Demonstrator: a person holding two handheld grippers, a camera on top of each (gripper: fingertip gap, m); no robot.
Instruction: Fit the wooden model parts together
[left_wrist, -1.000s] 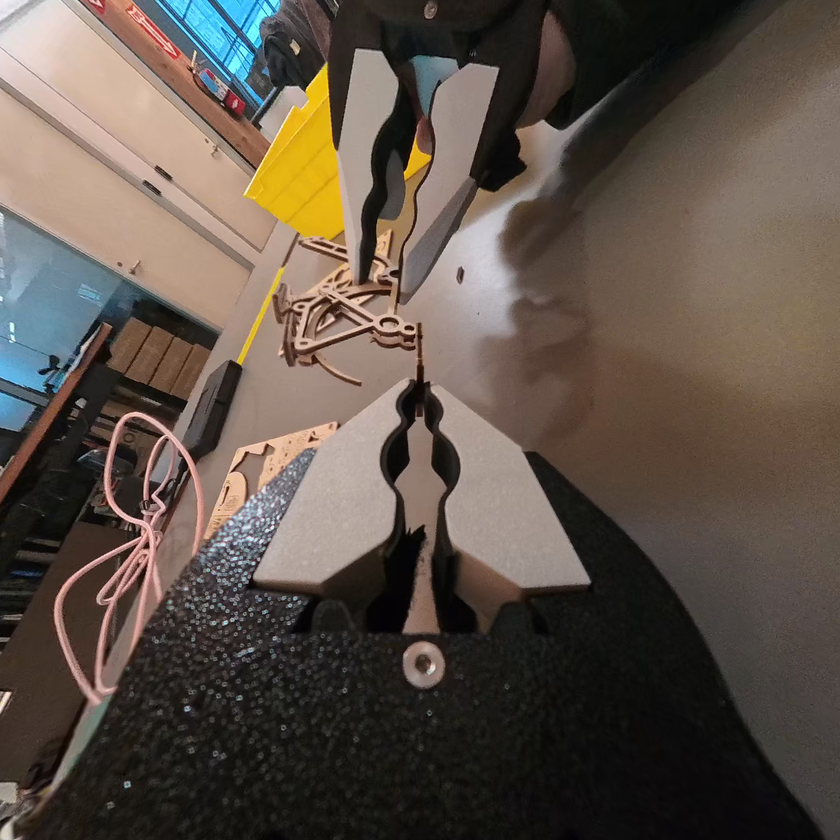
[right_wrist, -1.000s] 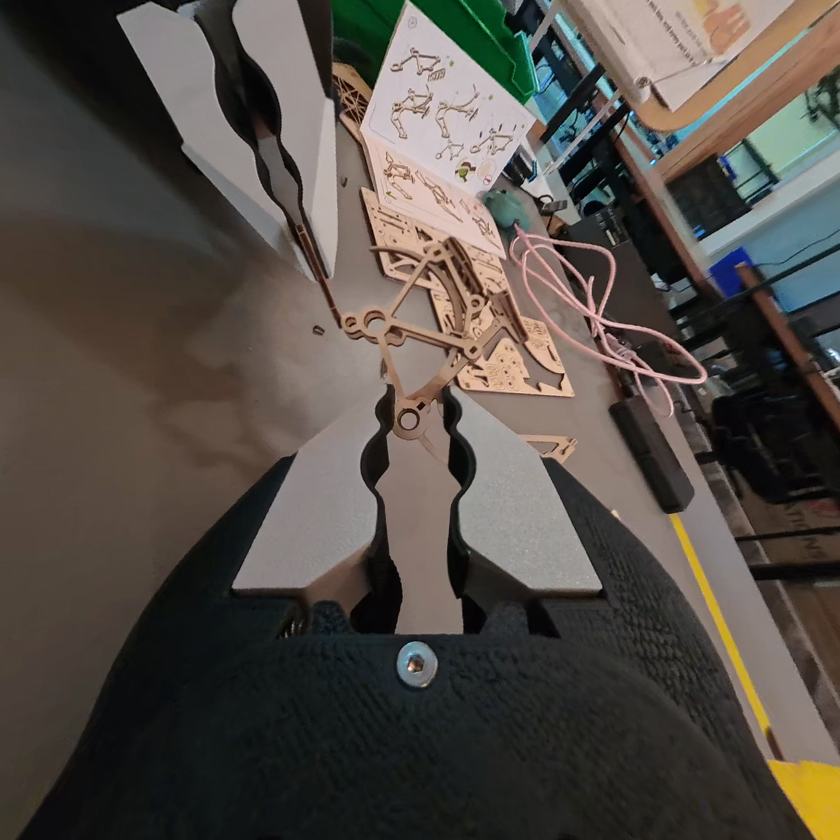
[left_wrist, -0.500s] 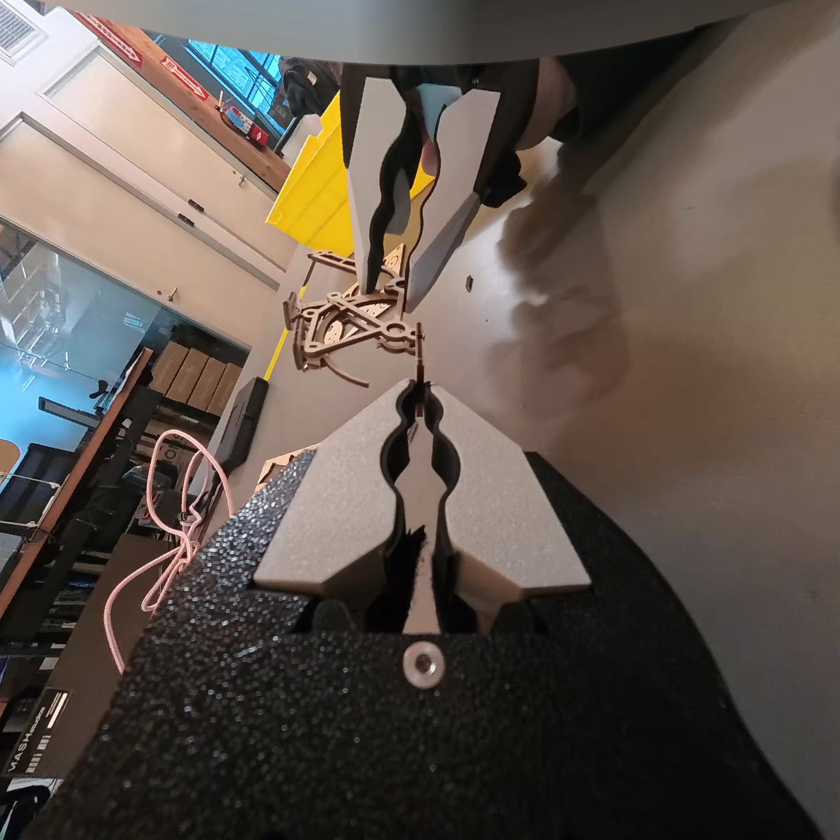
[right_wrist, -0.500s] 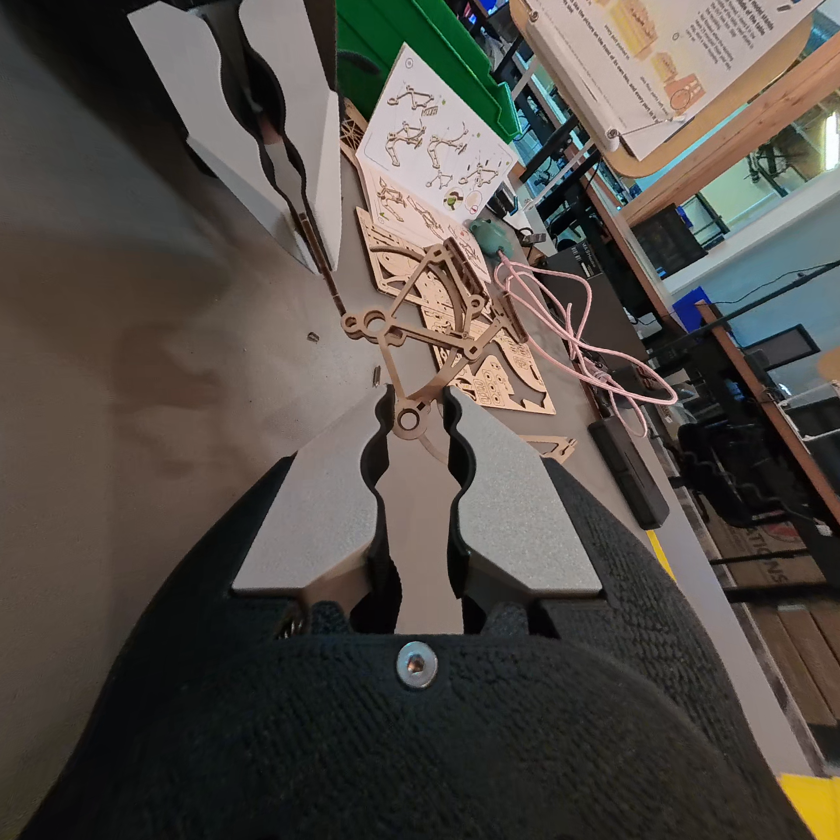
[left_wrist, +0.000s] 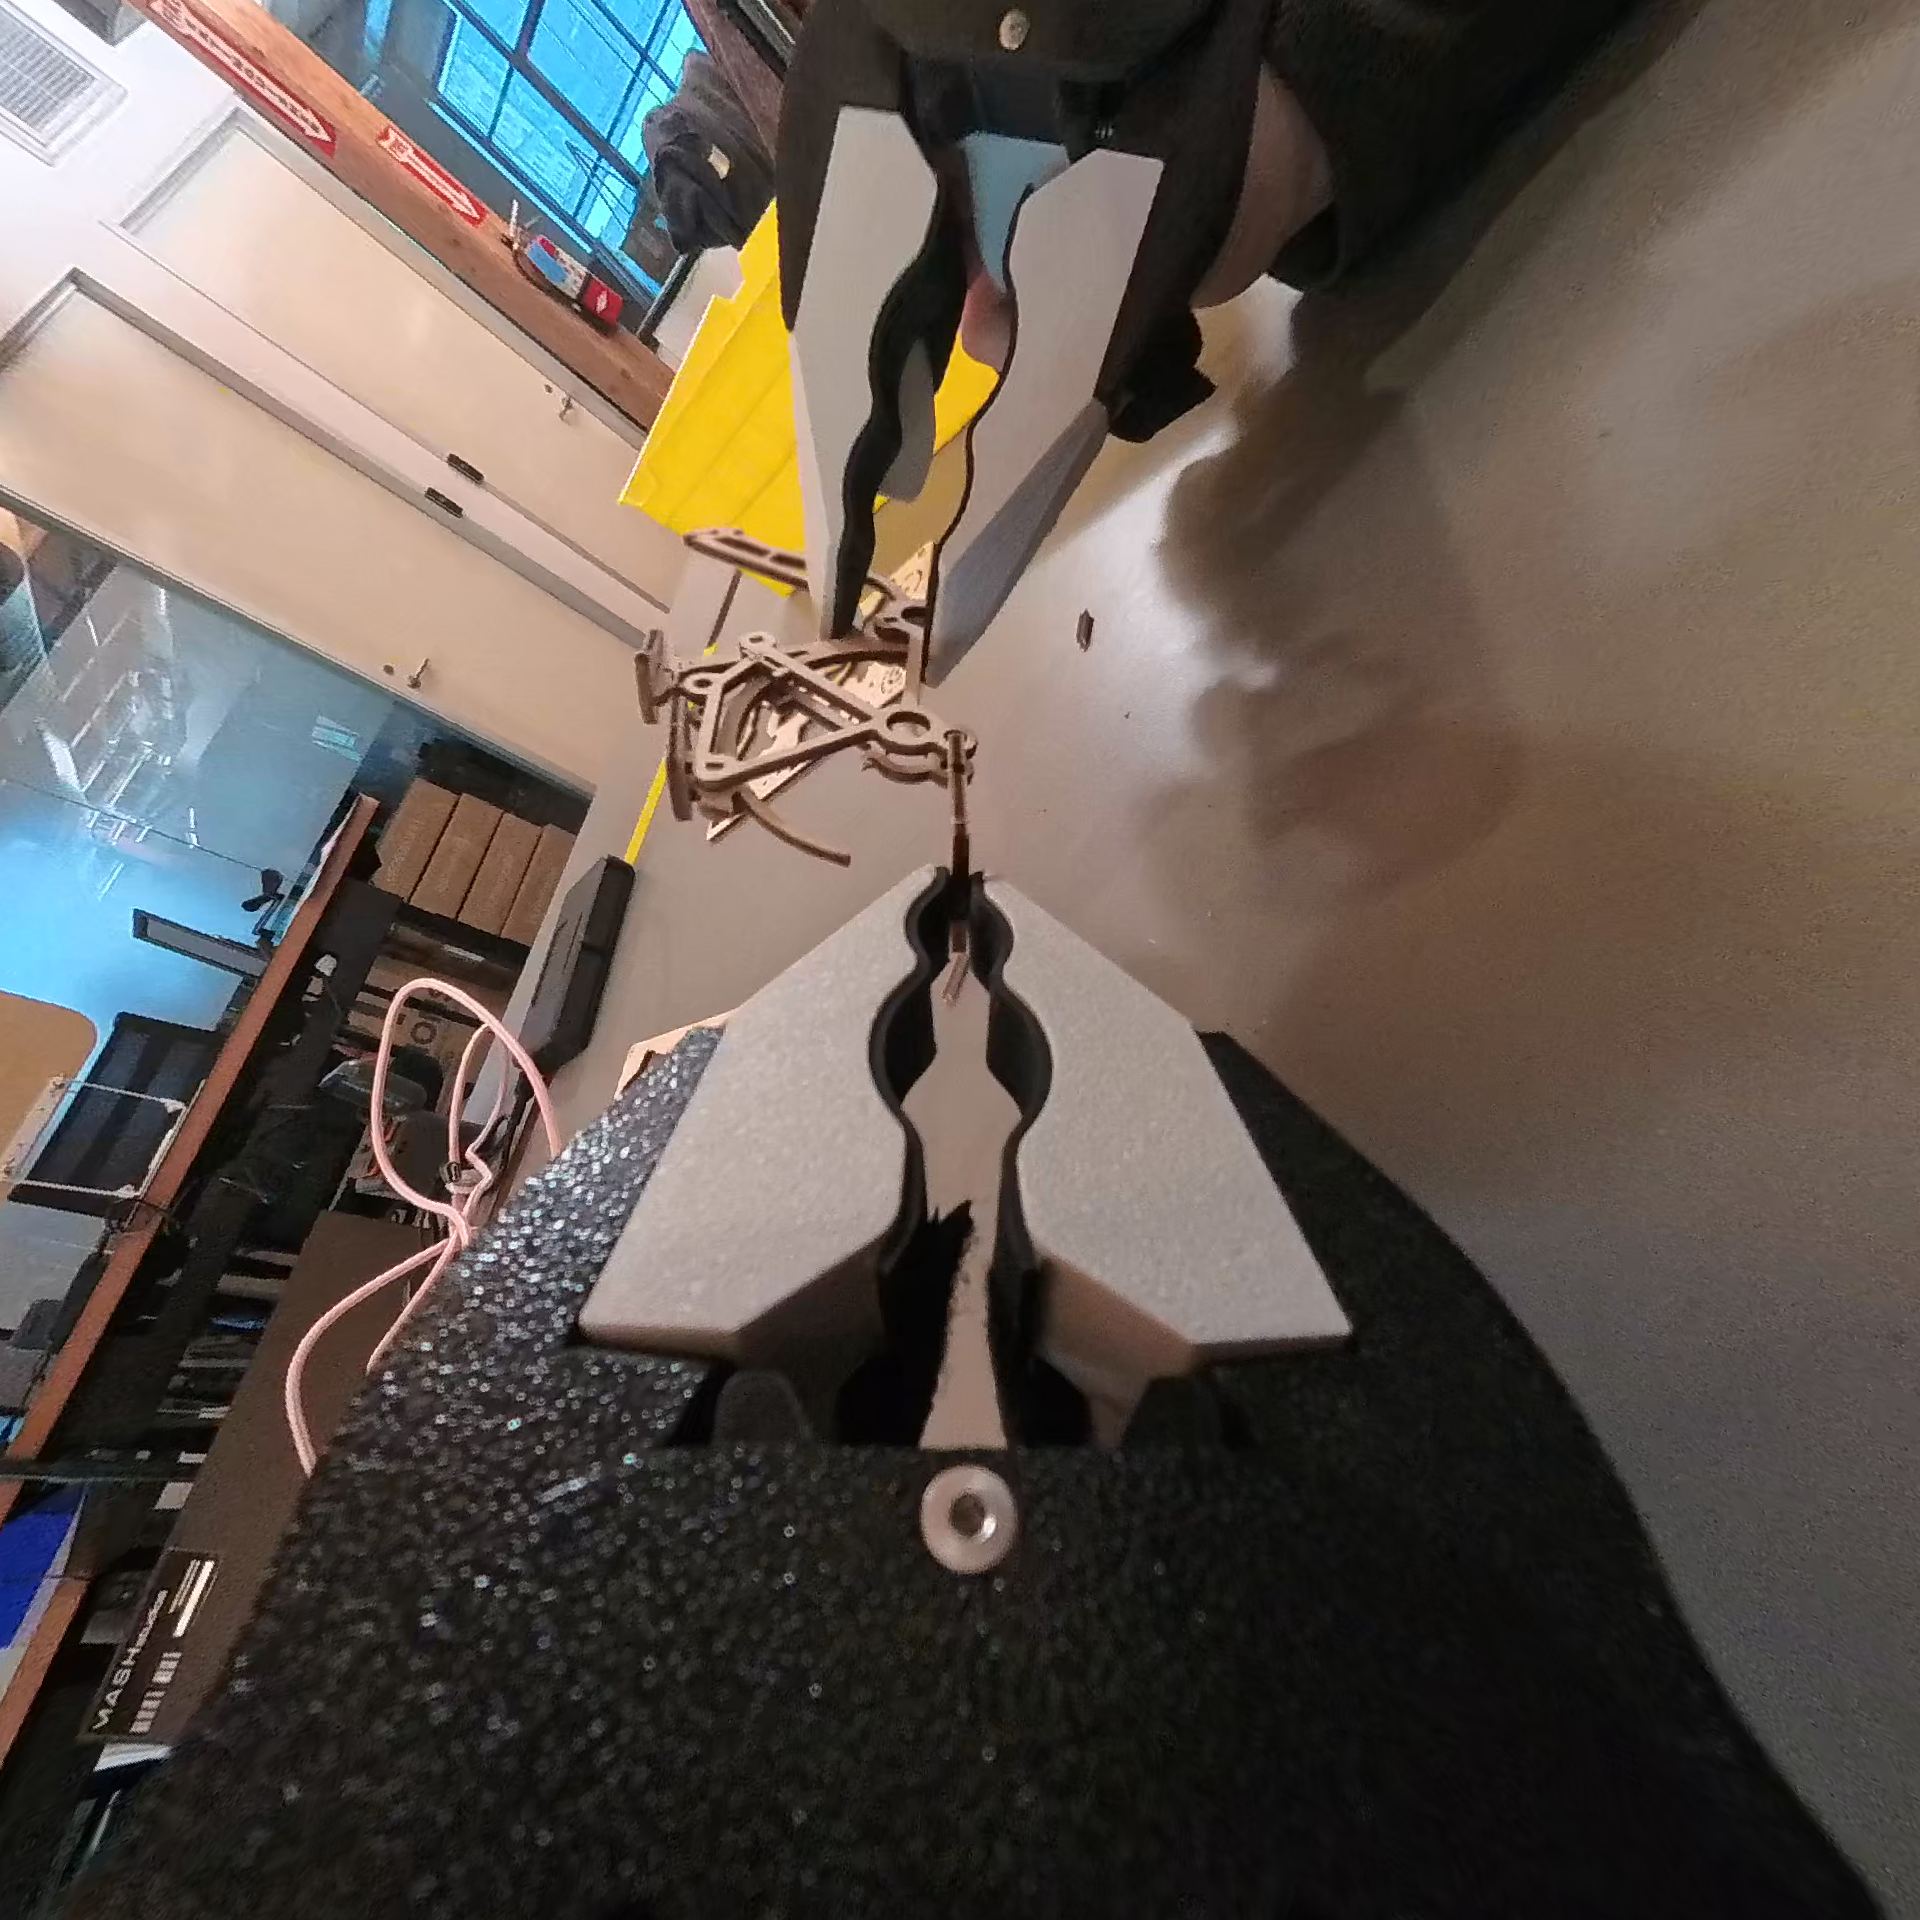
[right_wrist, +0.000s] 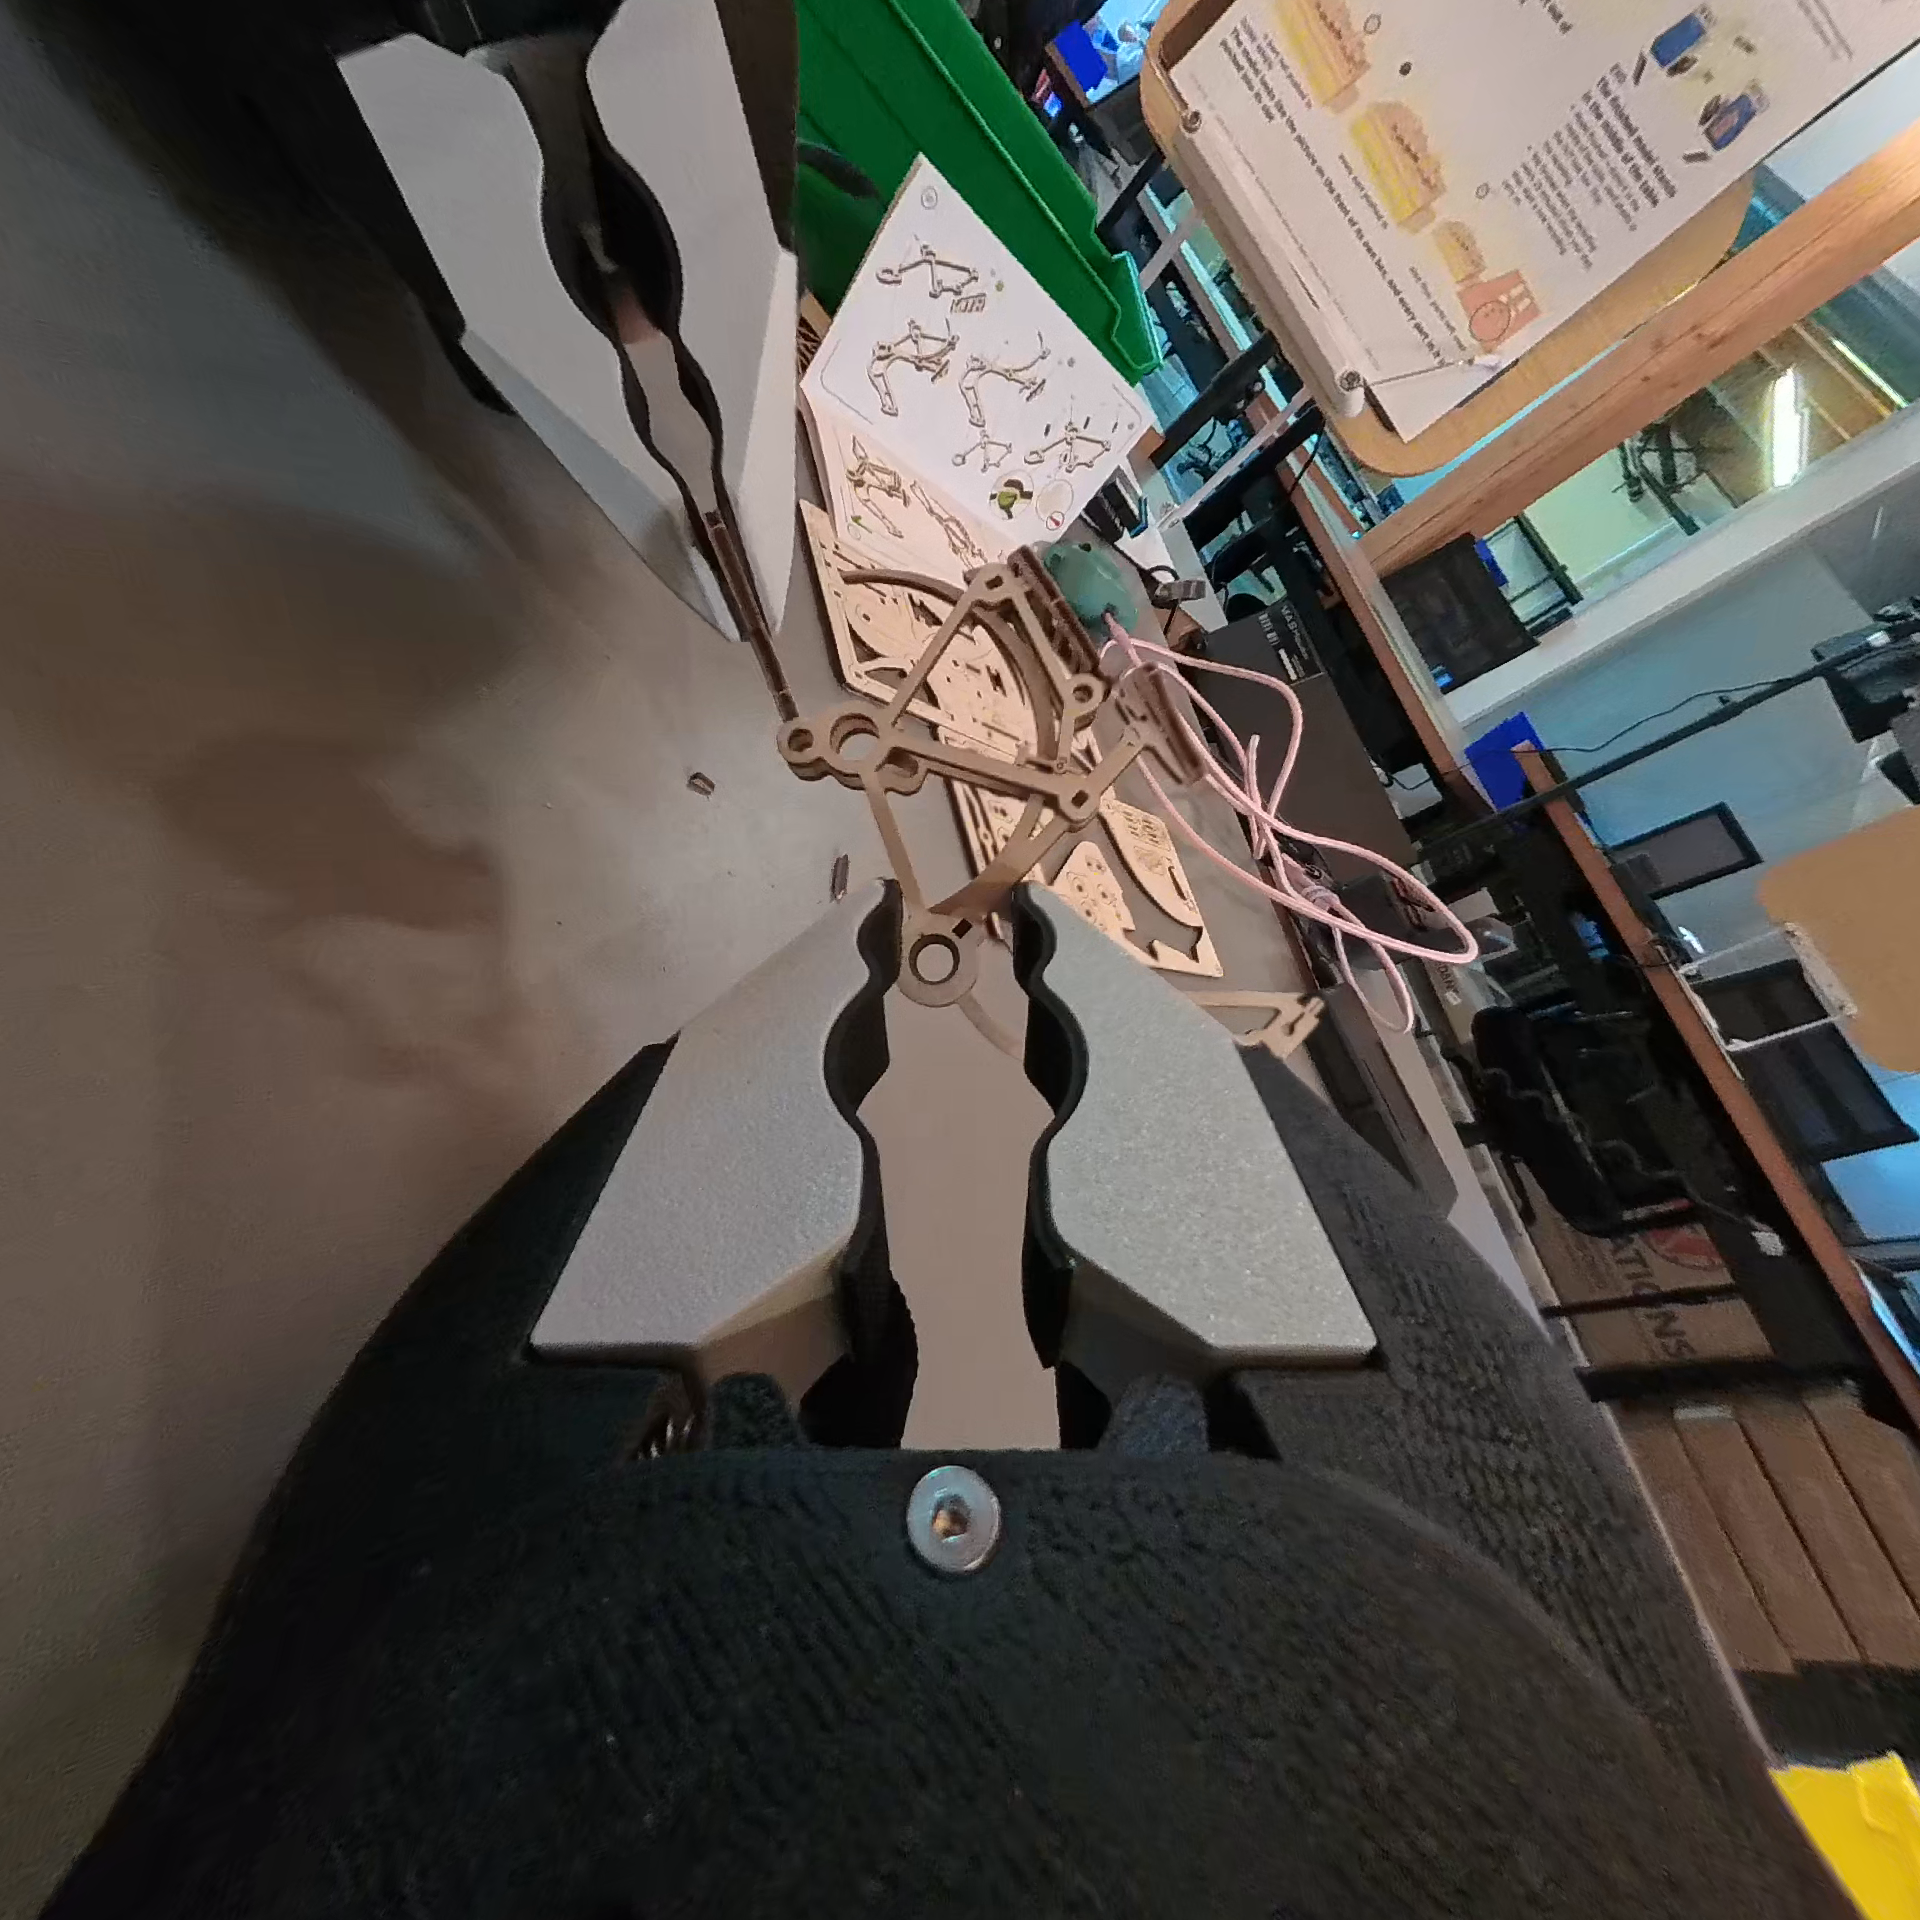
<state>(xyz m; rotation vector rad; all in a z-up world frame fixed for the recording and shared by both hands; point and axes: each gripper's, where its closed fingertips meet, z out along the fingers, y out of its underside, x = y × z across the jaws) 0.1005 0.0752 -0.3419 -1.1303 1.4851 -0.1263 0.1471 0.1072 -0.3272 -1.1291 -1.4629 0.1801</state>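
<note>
My right gripper (right_wrist: 951, 914) is shut on the ring end of a wooden frame assembly (right_wrist: 977, 727) of struts and arcs and holds it above the grey table (right_wrist: 312, 935). My left gripper (left_wrist: 958, 883) is shut on a thin wooden pin (left_wrist: 960, 810). The pin's far tip meets a small hole at the assembly's hub (left_wrist: 914, 727). In the right wrist view the left gripper (right_wrist: 743, 613) comes in from the top left with the pin (right_wrist: 769, 665) pointing at the hub (right_wrist: 842, 743). In the left wrist view the right gripper (left_wrist: 883, 613) hangs from the top.
Flat wooden part sheets (right_wrist: 1143, 873) and an instruction sheet (right_wrist: 966, 353) lie behind the assembly, with a green bin (right_wrist: 966, 156) beyond. A pink cord (right_wrist: 1299, 831) and a black box (left_wrist: 571, 966) lie at the table's edge. A yellow bin (left_wrist: 748, 416) stands behind. Small wooden bits (right_wrist: 701, 781) lie loose.
The right gripper has raised and tilted the assembly off the table. The pin in the left gripper has closed in until its tip meets the hub's small hole.
</note>
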